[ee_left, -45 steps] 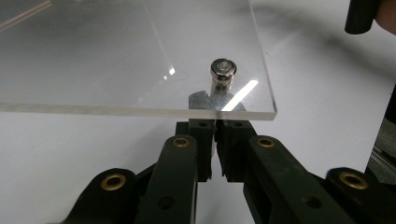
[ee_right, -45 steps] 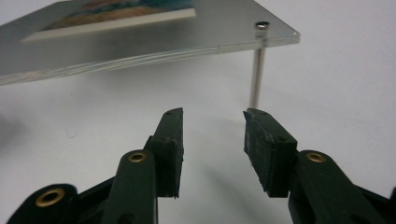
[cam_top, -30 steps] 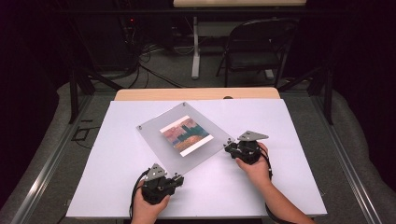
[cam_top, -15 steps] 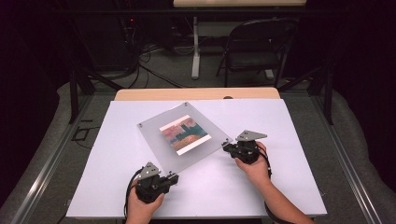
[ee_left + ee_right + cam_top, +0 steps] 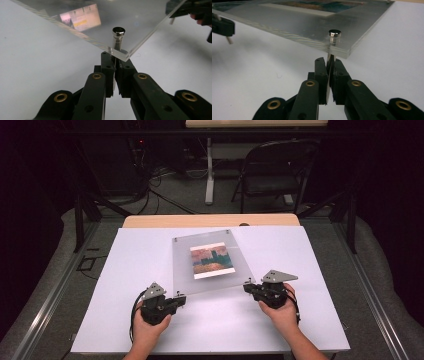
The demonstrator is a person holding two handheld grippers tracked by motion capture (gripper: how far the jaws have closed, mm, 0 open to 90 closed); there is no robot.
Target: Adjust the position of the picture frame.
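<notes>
A clear acrylic picture frame (image 5: 227,272) with a colourful print (image 5: 211,261) in its middle lies near the centre of the white table, its near edge raised a little. Metal standoff posts run through its corners. My left gripper (image 5: 182,297) is shut on the post (image 5: 118,37) under the near left corner, seen close up in the left gripper view (image 5: 115,56). My right gripper (image 5: 246,287) is shut on the post (image 5: 334,37) under the near right corner, with its tips (image 5: 329,61) just below the clear plate (image 5: 299,22).
The white tabletop (image 5: 300,255) spreads wide around the frame, with a wooden strip (image 5: 150,221) along its far edge. Beyond the table are a folding chair (image 5: 272,172), a desk leg and floor cables. The other gripper (image 5: 192,10) holds the far corner in the left gripper view.
The frame has swung from a diagonal lie to nearly square with the table's edge. The right hand drew back toward the near edge and the left hand shifted left and farther out.
</notes>
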